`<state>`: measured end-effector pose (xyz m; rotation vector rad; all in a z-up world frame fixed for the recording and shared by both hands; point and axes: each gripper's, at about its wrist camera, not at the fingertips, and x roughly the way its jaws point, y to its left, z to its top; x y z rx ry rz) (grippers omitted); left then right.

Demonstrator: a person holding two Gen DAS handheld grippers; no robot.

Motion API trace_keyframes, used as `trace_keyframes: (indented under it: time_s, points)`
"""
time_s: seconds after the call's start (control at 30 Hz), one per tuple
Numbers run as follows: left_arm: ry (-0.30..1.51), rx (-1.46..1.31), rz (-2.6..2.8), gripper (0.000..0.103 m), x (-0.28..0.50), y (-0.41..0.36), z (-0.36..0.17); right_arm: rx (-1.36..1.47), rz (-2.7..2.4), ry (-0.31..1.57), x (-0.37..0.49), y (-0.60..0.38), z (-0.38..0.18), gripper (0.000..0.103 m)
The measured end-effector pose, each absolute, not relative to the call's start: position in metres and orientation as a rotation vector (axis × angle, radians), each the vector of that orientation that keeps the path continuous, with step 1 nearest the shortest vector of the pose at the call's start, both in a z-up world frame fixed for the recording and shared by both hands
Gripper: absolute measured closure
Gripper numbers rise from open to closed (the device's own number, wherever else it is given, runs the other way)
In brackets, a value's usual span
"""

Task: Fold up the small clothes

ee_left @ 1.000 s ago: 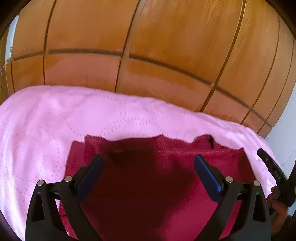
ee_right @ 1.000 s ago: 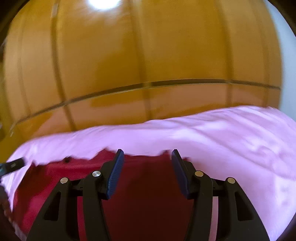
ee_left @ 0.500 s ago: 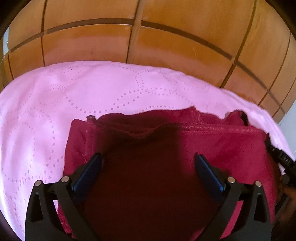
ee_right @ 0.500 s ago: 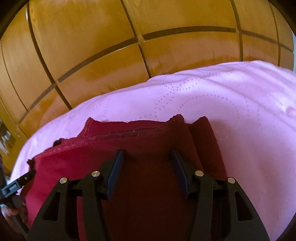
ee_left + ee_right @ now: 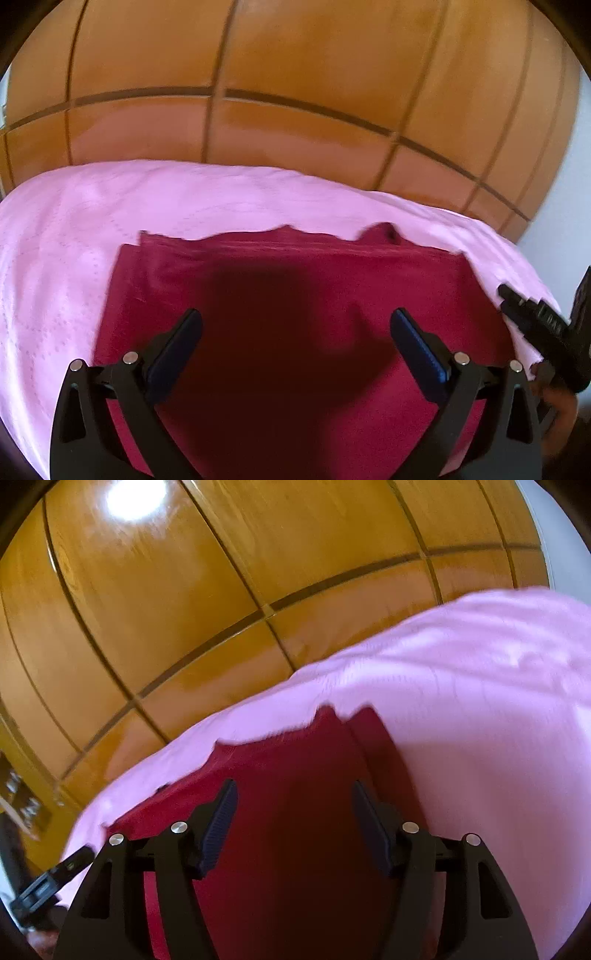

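Garment [image 5: 295, 295]: dark red, flat on pink cover [image 5: 184, 199], far edge ragged.
L gripper [image 5: 295, 328]: mine, jaws wide apart, nothing btwn.
R gripper [image 5: 293, 808]: jaws just been opening, empty, over garment's right edge.
Room: bare pink cover right of garment; wood panels [image 5: 295, 92] behind.

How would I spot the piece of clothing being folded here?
Start at the glossy wooden panelled wall; below it spreads a pale pink quilted cover. Lying flat on that cover is the garment, the only dark red thing, with a ragged far edge.
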<state>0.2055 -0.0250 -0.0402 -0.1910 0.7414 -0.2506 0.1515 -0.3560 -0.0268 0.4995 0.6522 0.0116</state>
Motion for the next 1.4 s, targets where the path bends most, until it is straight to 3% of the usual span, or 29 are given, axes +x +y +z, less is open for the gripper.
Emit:
trace_keyframes:
  time_s: [0.23, 0.67, 0.73, 0.97, 1.4]
  points:
    - [0.784, -0.152, -0.32, 0.002, 0.183, -0.059, -0.047, 0.558, 0.115, 0.722, 0.093, -0.351, -0.029, 0.04]
    - [0.832, -0.055, -0.234, 0.002, 0.15, -0.056, -0.067, 0.598, 0.195, 0.842, 0.05, -0.357, -0.035, 0.04]
    - [0.816, -0.047, -0.238, 0.002, 0.146, -0.056, -0.064, 0.605, 0.207, 0.865, 0.041, -0.357, -0.036, 0.03]
    - [0.763, 0.028, -0.294, 0.002, 0.136, -0.073, -0.054, 0.681, 0.189, 0.913, 0.037, -0.363, -0.054, 0.03]
    - [0.879, -0.074, -0.352, 0.002, 0.15, -0.079, -0.08, 0.814, 0.133, 0.802, 0.072, -0.373, -0.066, 0.03]
